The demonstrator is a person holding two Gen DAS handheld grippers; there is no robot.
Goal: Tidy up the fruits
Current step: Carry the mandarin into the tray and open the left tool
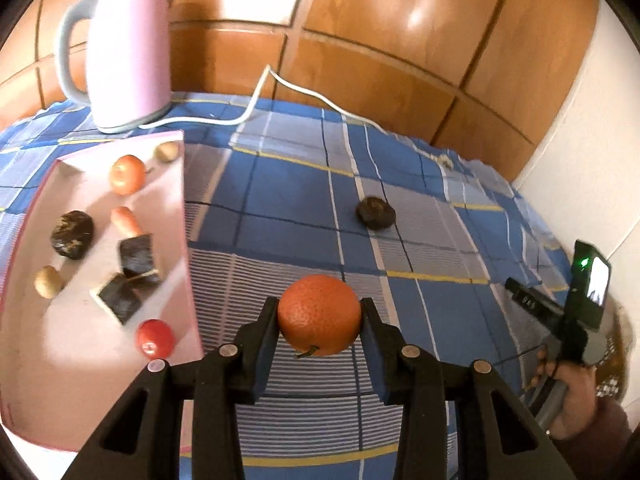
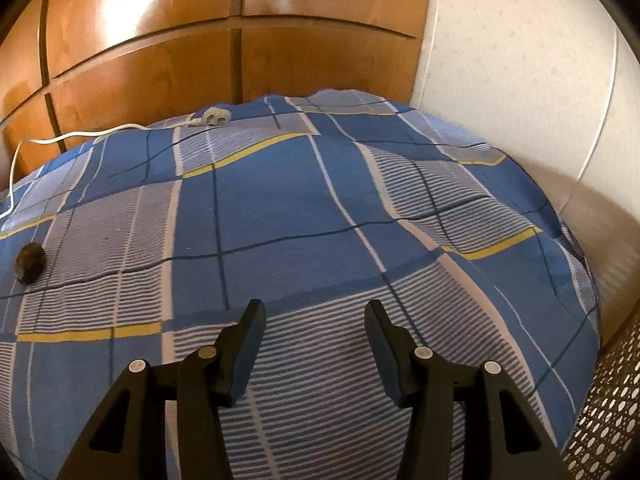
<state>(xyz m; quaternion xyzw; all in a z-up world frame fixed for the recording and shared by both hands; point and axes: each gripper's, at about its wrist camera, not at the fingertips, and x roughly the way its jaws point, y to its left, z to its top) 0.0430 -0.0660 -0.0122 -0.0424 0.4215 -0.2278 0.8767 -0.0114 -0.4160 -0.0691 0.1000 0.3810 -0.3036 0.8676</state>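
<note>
My left gripper [image 1: 320, 312] is shut on an orange [image 1: 319, 314] and holds it above the blue checked cloth, just right of a pink tray [image 1: 24, 380]. The tray holds a second orange fruit [image 1: 127, 174], a red fruit [image 1: 155, 338], a small carrot-like piece [image 1: 126, 220], a dark lumpy fruit [image 1: 72, 234], two dark cut pieces [image 1: 136, 262] and pale round ones [image 1: 48, 281]. Another dark lumpy fruit [image 1: 376, 213] lies alone on the cloth; it also shows in the right wrist view [image 2: 30, 263]. My right gripper [image 2: 316, 312] is open and empty above the cloth.
A pink kettle [image 1: 128, 52] stands behind the tray, its white cord [image 1: 256, 100] trailing across the cloth to a plug [image 2: 212, 117]. Wooden panels are behind, a white wall to the right. The right hand-held gripper's body [image 1: 576, 312] shows at the right edge.
</note>
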